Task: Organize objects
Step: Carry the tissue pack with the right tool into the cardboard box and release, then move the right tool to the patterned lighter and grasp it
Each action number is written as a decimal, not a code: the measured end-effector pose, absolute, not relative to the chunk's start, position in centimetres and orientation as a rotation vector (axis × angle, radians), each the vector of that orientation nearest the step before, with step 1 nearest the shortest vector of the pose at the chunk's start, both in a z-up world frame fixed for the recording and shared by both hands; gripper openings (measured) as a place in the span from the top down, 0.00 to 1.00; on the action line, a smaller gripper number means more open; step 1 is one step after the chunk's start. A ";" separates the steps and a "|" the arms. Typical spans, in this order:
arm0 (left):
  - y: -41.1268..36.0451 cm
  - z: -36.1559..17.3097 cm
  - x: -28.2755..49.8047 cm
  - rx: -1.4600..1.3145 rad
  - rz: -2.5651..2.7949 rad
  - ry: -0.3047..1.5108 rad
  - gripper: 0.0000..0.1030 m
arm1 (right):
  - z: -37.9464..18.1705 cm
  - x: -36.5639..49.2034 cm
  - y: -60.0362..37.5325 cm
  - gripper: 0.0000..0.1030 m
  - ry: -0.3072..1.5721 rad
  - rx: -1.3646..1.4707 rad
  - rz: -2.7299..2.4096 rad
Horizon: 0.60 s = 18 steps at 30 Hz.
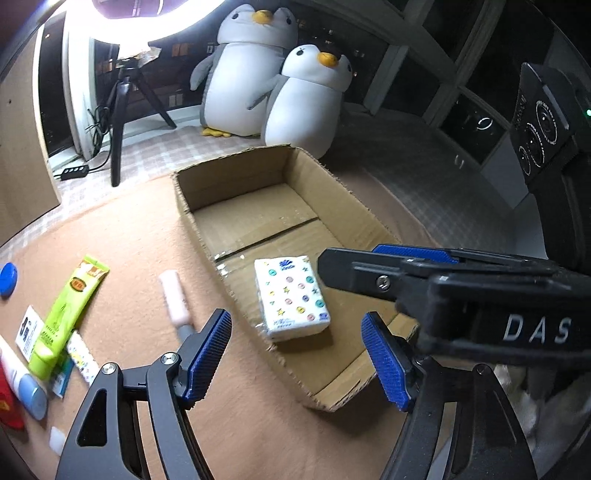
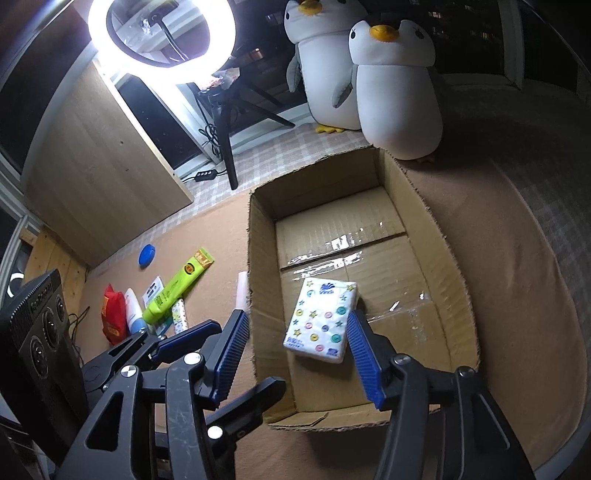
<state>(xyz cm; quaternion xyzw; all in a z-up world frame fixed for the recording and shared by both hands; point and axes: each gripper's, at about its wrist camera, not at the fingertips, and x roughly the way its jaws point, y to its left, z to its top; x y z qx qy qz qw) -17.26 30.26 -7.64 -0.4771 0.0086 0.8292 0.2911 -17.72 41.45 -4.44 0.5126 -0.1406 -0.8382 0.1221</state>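
Both tongs, left gripper [image 1: 295, 354] and right gripper [image 2: 295, 343], gape wide holding nothing over the brown cardboard box [image 2: 454, 258], where 1 white button-print tissue pack [image 2: 321, 321] lies near; crowded together, they risk colliding.

Pretty dim room, the only real light is the ring light [image 2: 162, 33], totally blown out. Glare on the box tape [image 2: 332, 254], heavy fisheye bending, dark corners.
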 end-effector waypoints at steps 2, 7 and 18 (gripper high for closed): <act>29.3 -7.5 -16.9 -1.276 2.215 0.015 0.26 | -4.5 -17.5 41.0 0.49 -0.413 1.496 -2.443; 26.1 -7.3 -15.6 -1.285 2.239 0.004 0.26 | -4.4 -16.3 39.6 0.49 -0.416 1.477 -2.425; 14.3 -8.3 -12.4 -1.391 2.373 -0.096 0.26 | -4.7 -13.8 35.5 0.50 -0.423 1.441 -2.365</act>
